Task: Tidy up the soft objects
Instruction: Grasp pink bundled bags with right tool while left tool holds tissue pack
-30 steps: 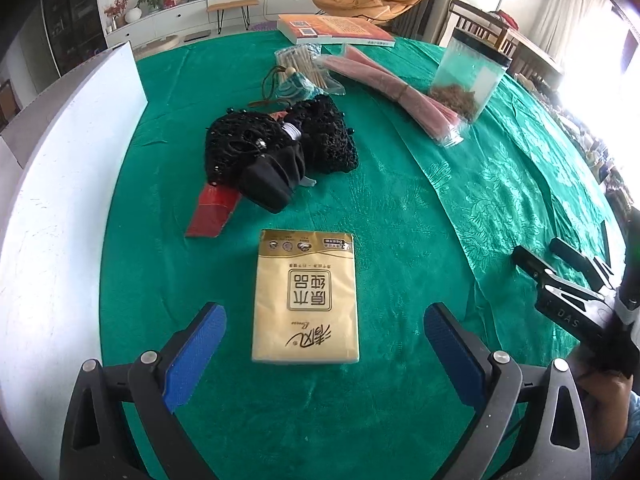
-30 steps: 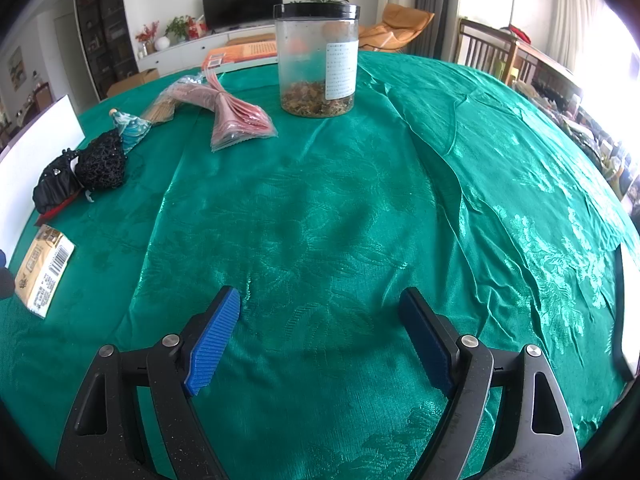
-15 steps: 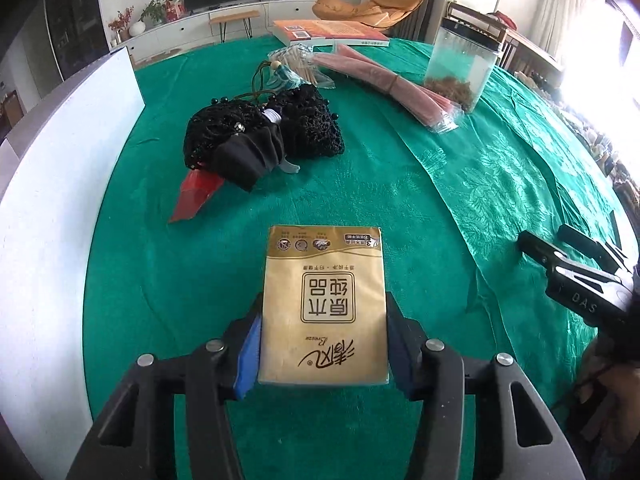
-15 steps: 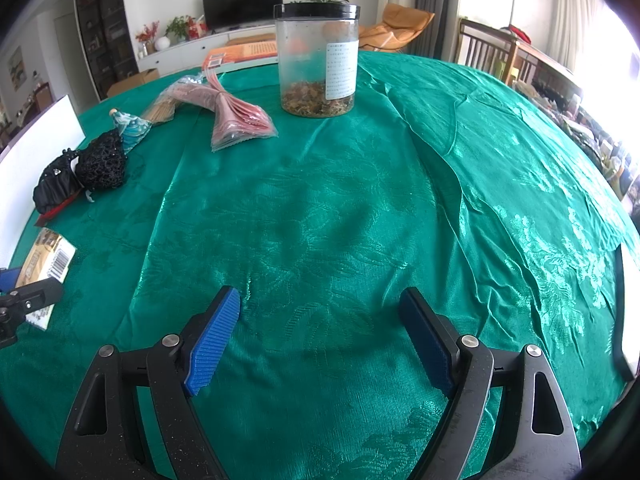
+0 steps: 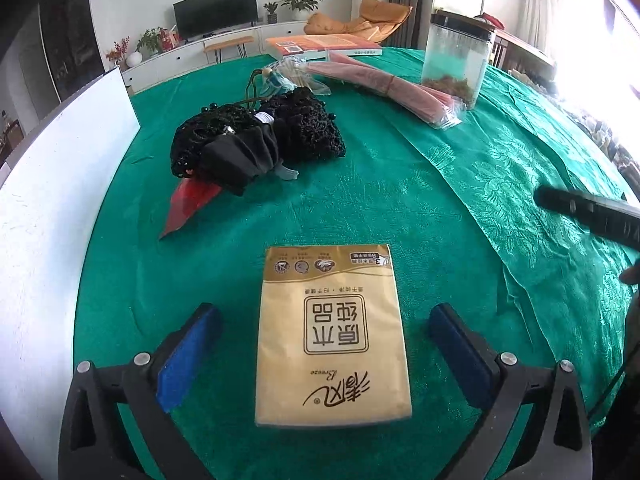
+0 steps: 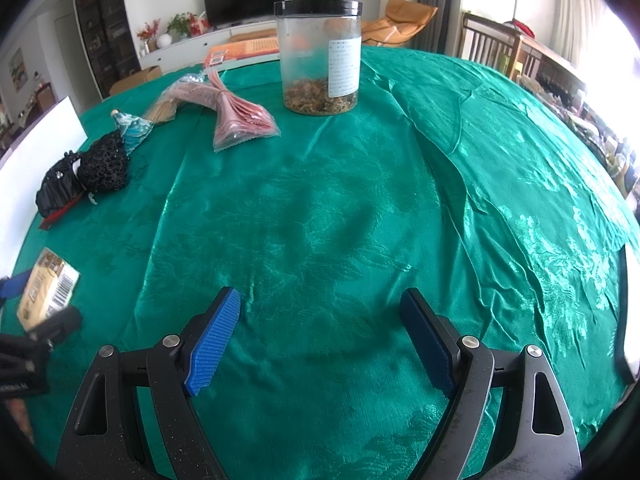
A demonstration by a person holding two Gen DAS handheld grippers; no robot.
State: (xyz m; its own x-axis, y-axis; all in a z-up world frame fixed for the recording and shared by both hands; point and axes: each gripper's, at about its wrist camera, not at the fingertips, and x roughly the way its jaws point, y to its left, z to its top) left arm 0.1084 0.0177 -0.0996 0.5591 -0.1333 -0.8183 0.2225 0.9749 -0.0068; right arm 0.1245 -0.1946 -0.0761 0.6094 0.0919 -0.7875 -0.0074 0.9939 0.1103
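A tan tissue pack (image 5: 332, 336) with brown print lies flat on the green tablecloth (image 5: 400, 208). My left gripper (image 5: 326, 344) is open, its blue pads standing apart on either side of the pack without touching it. The pack also shows in the right wrist view (image 6: 46, 288) at the far left. A black mesh and cloth bundle (image 5: 256, 144) lies beyond it, over a red sheet (image 5: 188, 204). My right gripper (image 6: 320, 336) is open and empty above bare cloth.
A white board (image 5: 52, 184) stands along the left. A clear jar (image 6: 319, 56) with a black lid, a pink packet (image 6: 236, 116), a blue pouch (image 6: 134, 130) and an orange book (image 5: 320, 45) lie at the far side. The right gripper's finger (image 5: 588, 216) shows at the right.
My left gripper was shut on the tissue pack half a second ago; it has now opened and the pack lies free between the pads. The right gripper has not moved.
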